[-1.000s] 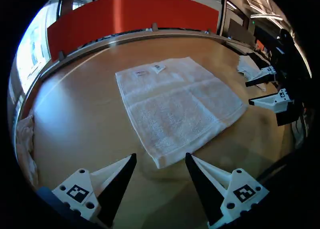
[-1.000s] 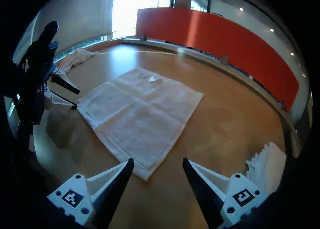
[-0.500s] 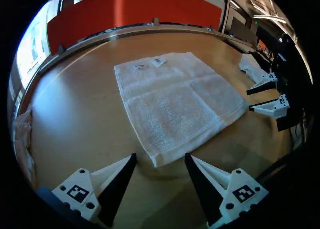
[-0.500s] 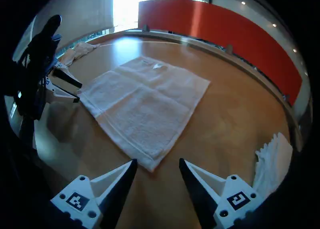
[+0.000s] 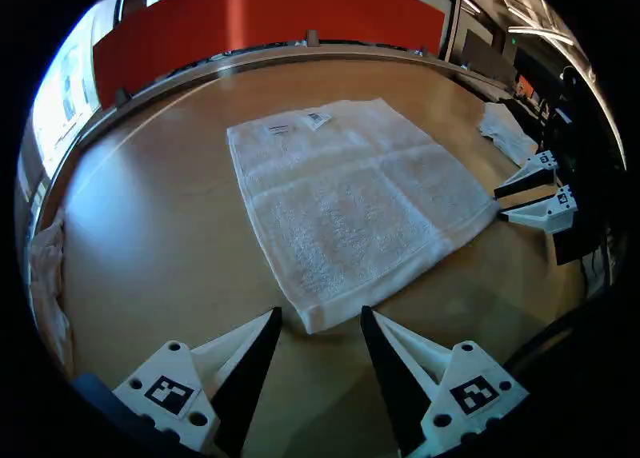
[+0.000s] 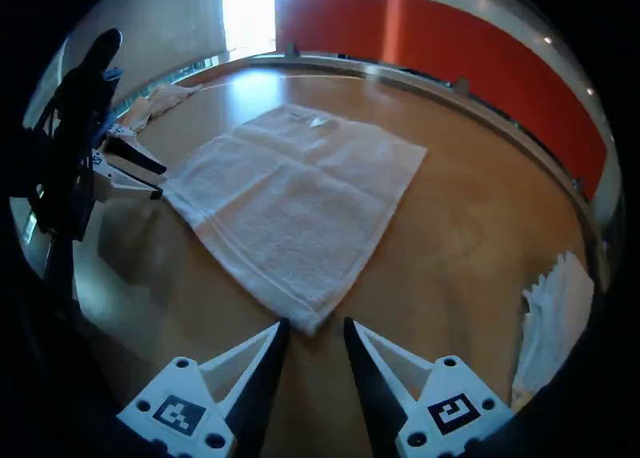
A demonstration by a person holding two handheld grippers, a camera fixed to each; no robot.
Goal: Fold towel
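Nearest in the left gripper view, the left gripper (image 5: pixel 320 320) hovers low over the wooden worktop (image 5: pixel 160 234). Its fingers are spread apart, with one corner of the white towel (image 5: pixel 352 210) lying loose between the tips and neither finger pressing on it. In the right gripper view, the right gripper (image 6: pixel 315 330) sits the same way at the neighbouring corner. There is a narrower gap there, but the fingers are still released, and the cloth tip rests in between. The towel lies flat and spread out in the middle of the worktop, crossed by faint creases. Two small labels (image 5: pixel 318 120) show near its far edge. A crumpled cloth (image 5: pixel 44 282) lies at the worktop's edge on the left gripper's side, and another white cloth (image 6: pixel 552 322) at the edge on the right gripper's side. A red panel (image 5: pixel 264 18) runs behind the worktop's far edge.
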